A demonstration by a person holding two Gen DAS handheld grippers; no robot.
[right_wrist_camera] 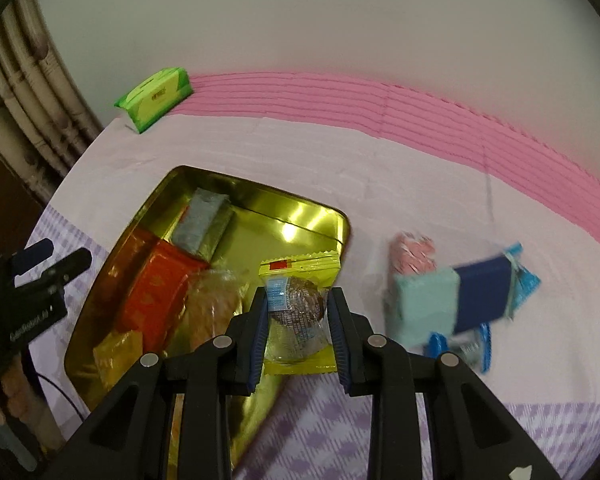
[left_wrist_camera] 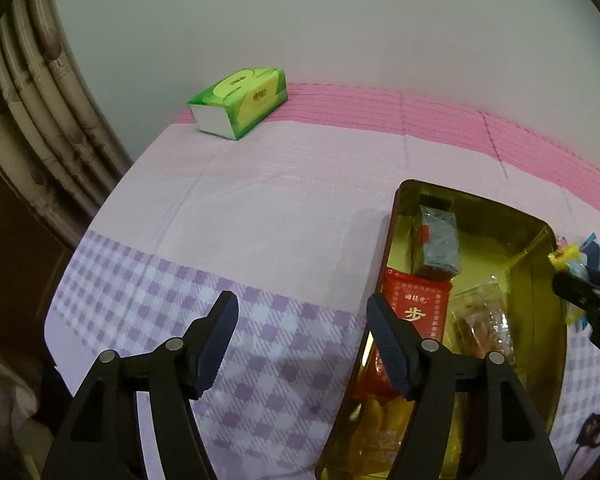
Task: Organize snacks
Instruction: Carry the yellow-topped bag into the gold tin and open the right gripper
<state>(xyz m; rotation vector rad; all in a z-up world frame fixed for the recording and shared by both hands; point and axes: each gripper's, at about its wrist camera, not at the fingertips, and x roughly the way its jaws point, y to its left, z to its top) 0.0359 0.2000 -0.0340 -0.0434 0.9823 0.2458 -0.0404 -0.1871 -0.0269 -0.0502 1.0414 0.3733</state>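
A gold tin (left_wrist_camera: 538, 300) lies on the checked tablecloth and holds a grey packet (left_wrist_camera: 440, 240), a red packet (left_wrist_camera: 416, 308), a clear pastry bag (left_wrist_camera: 484, 328) and a yellow snack (left_wrist_camera: 380, 420). My left gripper (left_wrist_camera: 300, 304) stands open over the cloth at the tin's left rim, with nothing between its fingers. My right gripper (right_wrist_camera: 299, 294) is shut on a yellow-edged clear packet (right_wrist_camera: 296, 308) with a brown cake inside, held above the tin's (right_wrist_camera: 300, 216) near right corner. In the left wrist view the right gripper (left_wrist_camera: 580, 292) shows at the right edge.
Loose snacks lie right of the tin: a pink packet (right_wrist_camera: 414, 254), a mint box (right_wrist_camera: 424, 304), a dark blue box (right_wrist_camera: 484, 292) and blue packets (right_wrist_camera: 476, 344). A green tissue pack (left_wrist_camera: 240, 102) sits at the far left corner by the wall. A curtain (left_wrist_camera: 32, 112) hangs beyond the table's left edge.
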